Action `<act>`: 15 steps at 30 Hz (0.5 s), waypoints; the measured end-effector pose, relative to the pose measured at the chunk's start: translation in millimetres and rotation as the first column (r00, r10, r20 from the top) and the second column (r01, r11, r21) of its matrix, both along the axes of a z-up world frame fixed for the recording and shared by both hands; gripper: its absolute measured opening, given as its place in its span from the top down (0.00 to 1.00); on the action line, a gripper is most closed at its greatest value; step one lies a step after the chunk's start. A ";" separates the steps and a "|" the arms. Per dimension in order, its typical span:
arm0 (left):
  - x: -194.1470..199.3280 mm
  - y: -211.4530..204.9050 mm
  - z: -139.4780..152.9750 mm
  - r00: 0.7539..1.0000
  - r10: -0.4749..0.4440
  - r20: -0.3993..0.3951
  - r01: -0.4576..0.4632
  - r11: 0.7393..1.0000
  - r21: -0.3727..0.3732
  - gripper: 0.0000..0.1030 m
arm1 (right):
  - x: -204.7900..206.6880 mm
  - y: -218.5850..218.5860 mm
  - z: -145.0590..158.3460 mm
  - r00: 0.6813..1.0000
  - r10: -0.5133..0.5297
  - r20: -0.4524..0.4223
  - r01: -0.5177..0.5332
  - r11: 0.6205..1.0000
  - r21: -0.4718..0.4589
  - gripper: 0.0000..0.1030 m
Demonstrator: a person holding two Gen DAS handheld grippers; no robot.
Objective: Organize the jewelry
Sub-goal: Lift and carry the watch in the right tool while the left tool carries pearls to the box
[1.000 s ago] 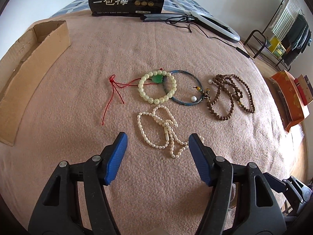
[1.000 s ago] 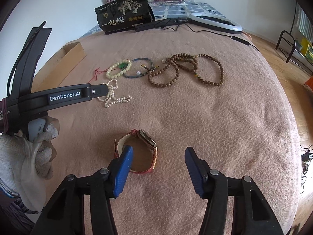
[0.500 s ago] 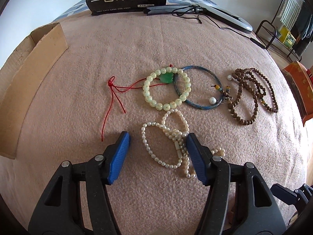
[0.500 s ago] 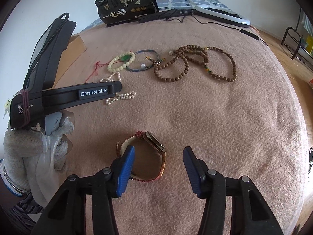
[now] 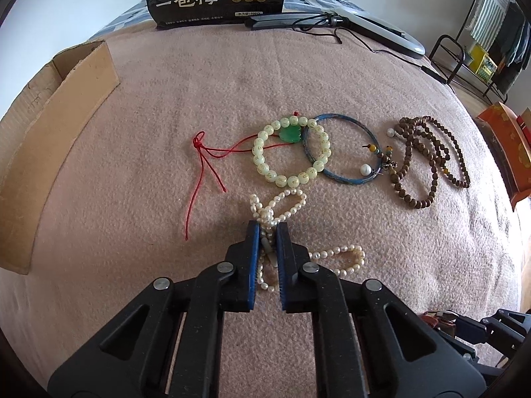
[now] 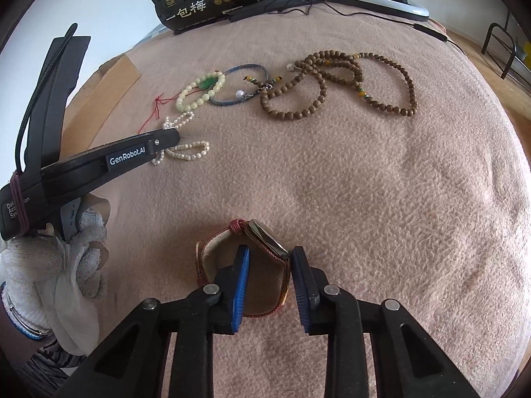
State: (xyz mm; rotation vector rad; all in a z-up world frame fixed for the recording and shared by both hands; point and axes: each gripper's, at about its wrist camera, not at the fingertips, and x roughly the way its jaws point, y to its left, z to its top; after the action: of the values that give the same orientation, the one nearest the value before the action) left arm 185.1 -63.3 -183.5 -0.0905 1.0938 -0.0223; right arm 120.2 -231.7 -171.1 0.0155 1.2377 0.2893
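Both sets of jaws are closing from wide: left hand-held gripper (image 5: 267,229) pinches the pearl necklace (image 5: 292,199), right hand-held gripper (image 6: 269,257) straddles the watch (image 6: 262,237), so lifting seems next.

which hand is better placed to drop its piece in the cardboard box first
Left, probably. The left gripper is closing on the pearl necklace, nearer the cardboard box; the right gripper, closing on the watch, sits farther away.
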 end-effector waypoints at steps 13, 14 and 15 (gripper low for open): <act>-4.1 14.9 19.6 0.999 -0.041 -0.032 0.041 0.999 -0.015 0.95 | 1.9 -6.4 11.3 0.999 -0.033 0.023 0.033 0.999 0.021 0.89; -5.7 17.3 22.3 0.999 -0.041 -0.031 0.040 0.999 -0.018 0.95 | -0.2 -7.9 12.5 0.999 -0.033 0.031 0.032 0.999 0.019 0.89; -7.1 19.6 25.3 0.999 -0.038 -0.029 0.038 0.999 -0.021 0.95 | -0.9 -7.5 14.4 0.999 -0.033 0.039 0.032 0.999 0.018 0.89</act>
State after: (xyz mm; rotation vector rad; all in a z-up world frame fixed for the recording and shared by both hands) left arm 178.0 -43.6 -158.2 -0.0887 1.1250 -0.0664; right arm 119.3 -239.2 -156.7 0.0443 1.1947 0.2710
